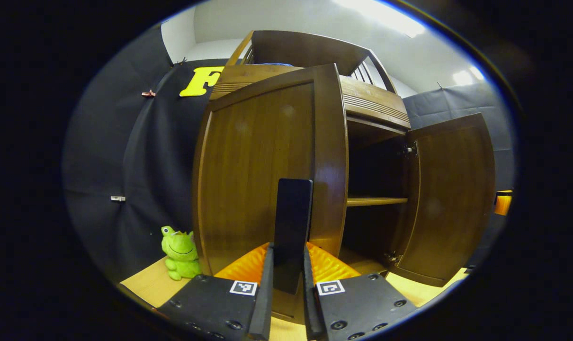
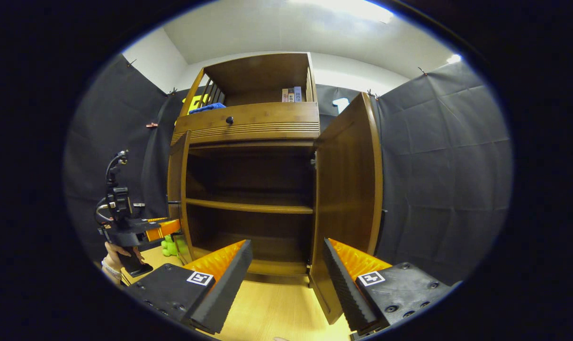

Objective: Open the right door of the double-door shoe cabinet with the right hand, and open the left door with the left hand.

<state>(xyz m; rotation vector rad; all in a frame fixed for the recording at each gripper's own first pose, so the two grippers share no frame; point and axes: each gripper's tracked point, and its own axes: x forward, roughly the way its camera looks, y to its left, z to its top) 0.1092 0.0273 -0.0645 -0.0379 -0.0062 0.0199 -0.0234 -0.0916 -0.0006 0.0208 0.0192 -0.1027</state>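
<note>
In the left gripper view, a green plush frog [image 1: 180, 253] sits on the wooden floor [image 1: 144, 284] at the far left, just beside the shoe cabinet [image 1: 371, 106]. My left gripper [image 1: 289, 284] is nearly closed: both fingers press on the flat dark handle [image 1: 293, 227] of the left door [image 1: 263, 175], which stands swung out toward me. To its right the cabinet interior is exposed, with one shelf [image 1: 376, 201] across it. At the far right the right door [image 1: 450, 199] stands wide open on its hinges.

In the right gripper view, a hand [image 2: 118, 260] at the far left holds the left gripper [image 2: 165, 228], which sits at the outer face of the left door [image 2: 177, 189]; that door is seen edge-on and open. The shoe cabinet [image 2: 248, 125] occupies the centre, with a drawer and knob [image 2: 229, 120] above the open compartment and books [image 2: 291, 94] on the top ledge. My right gripper [image 2: 286, 265] is spread wide and holds nothing; its fingers are apart from the cabinet. The right door [image 2: 345, 189] stands open beyond my right-hand finger [image 2: 345, 284].
</note>
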